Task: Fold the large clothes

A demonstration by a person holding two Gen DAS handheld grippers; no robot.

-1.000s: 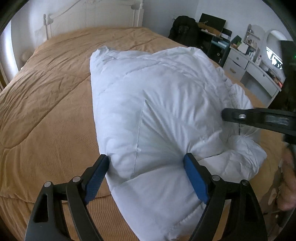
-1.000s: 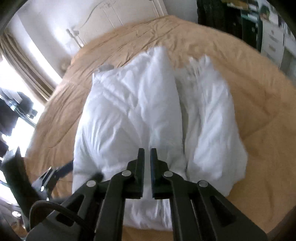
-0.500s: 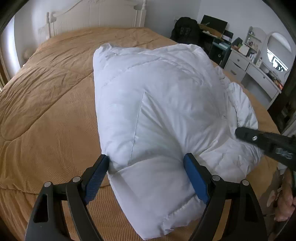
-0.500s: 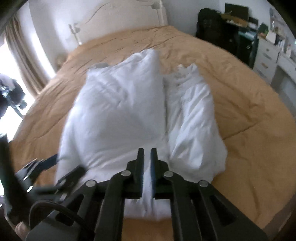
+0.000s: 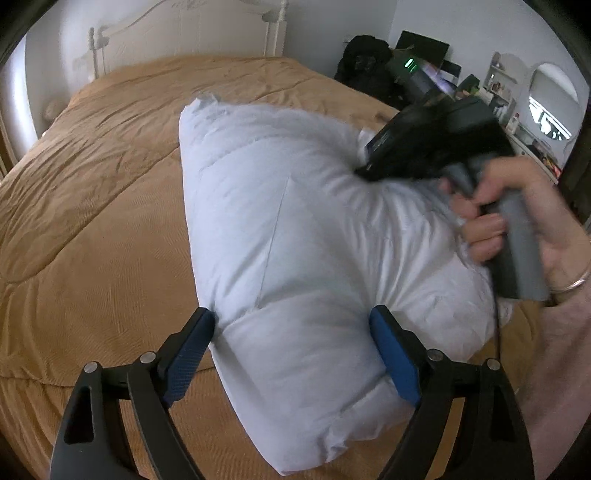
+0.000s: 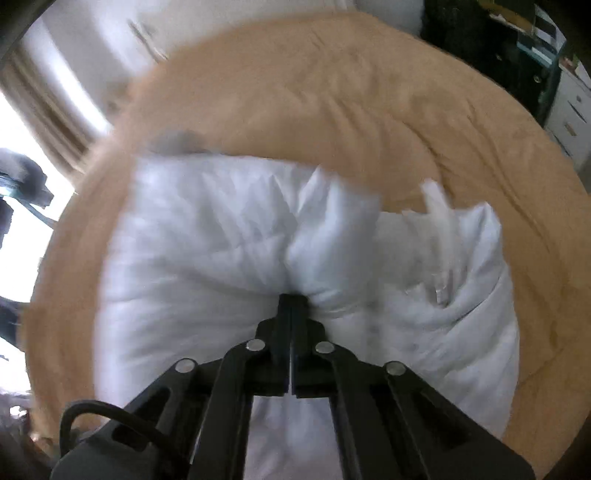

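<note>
Half a second back my right gripper [image 6: 291, 301] hung short of the white puffy jacket [image 5: 306, 240] with its two black fingers nearly together and only air between them; now it has gone forward and down into the garment, and from my right wrist camera the fingers are pressed together with their tips sunk in a bunched pucker of white fabric near the middle of the jacket, creases running out from that spot. Whether they truly pinch cloth or just push into it I cannot tell for sure, though the gathered folds look caught. In the left wrist view the change is plainer: before, only a dark finger tip showed at the right edge, and now the whole black gripper body and my right hand [image 5: 517, 225] on its grey handle fill the upper right, over the jacket's far side, blurred. My left gripper [image 5: 295, 332] has not shifted: its blue-padded fingers are spread wide, one on each side of the jacket's near end, the pads [image 5: 192, 339] at the fabric's edges without squeezing it. The jacket lies folded into a thick bundle on the tan bedspread [image 5: 92, 206], near the foot of the bed, with the white headboard [image 5: 184, 33] beyond.
</note>
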